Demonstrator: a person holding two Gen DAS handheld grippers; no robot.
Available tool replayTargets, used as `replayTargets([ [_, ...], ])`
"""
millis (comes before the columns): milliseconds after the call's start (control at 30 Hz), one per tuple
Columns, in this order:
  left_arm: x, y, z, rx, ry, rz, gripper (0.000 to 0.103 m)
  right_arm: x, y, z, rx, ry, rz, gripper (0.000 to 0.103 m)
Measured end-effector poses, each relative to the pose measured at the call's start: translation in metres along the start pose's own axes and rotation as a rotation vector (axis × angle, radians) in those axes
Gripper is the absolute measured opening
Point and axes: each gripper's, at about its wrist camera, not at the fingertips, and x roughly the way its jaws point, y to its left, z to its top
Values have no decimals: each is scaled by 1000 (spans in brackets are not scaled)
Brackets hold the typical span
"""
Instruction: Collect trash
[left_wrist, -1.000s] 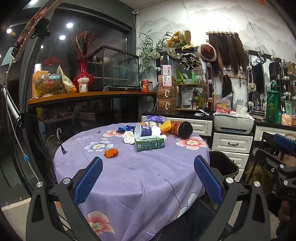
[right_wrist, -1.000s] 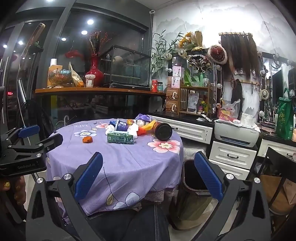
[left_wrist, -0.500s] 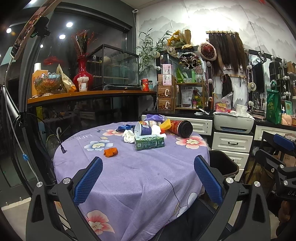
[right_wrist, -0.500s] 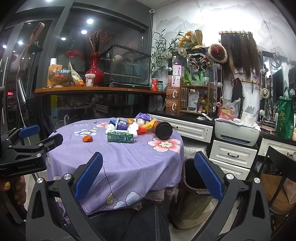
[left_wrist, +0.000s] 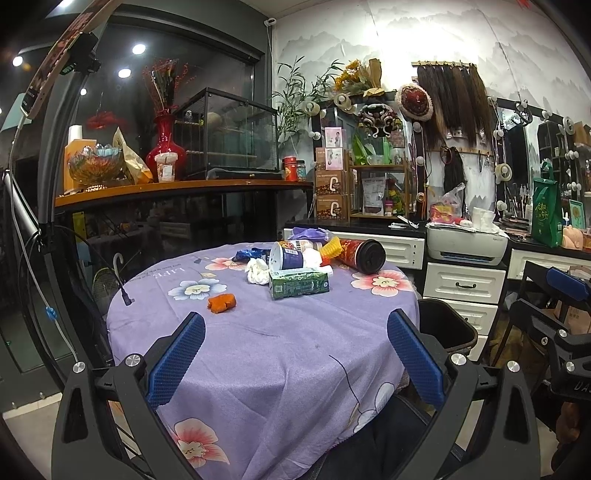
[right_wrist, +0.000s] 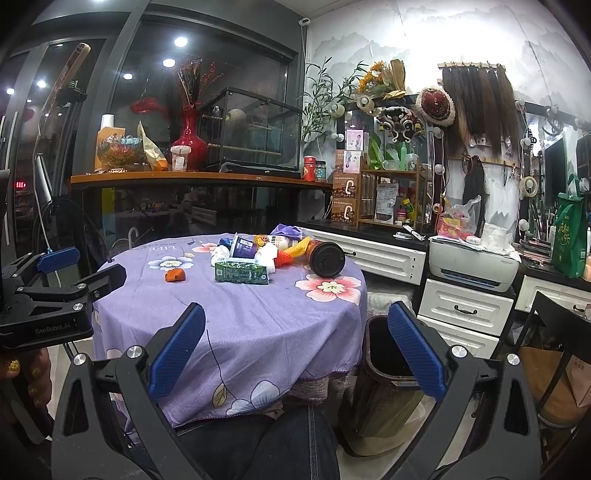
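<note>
both tongs (left_wrist: 295, 350) (right_wrist: 295, 350) gape wide, holding nothing.

1 green rectangular carton (left_wrist: 298, 283), 1 orange crumpled scrap (left_wrist: 221, 302), 1 white wadded tissue (left_wrist: 257, 271), 1 blue-labelled white tub (left_wrist: 286, 255), 1 red black-lidded canister (left_wrist: 364, 251), 1 dark plastic bin (right_wrist: 391, 373), 2 tongs w/ blue pads.

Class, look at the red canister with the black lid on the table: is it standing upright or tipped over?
Tipped over. The red canister lies on its side on the purple tablecloth, its black lid facing the camera.
</note>
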Motion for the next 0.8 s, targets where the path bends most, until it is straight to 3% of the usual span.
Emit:
replayTargets([
  [567,2,2,-2,-1,9,-1,98,2,0,-1,4,4,3,98],
  [700,10,4,-4,3,34,-2,98,10,4,-18,2,4,1,98],
  [800,24,6,-5,11,104,-19,98,21,4,-27,-9,22,-16,98],
])
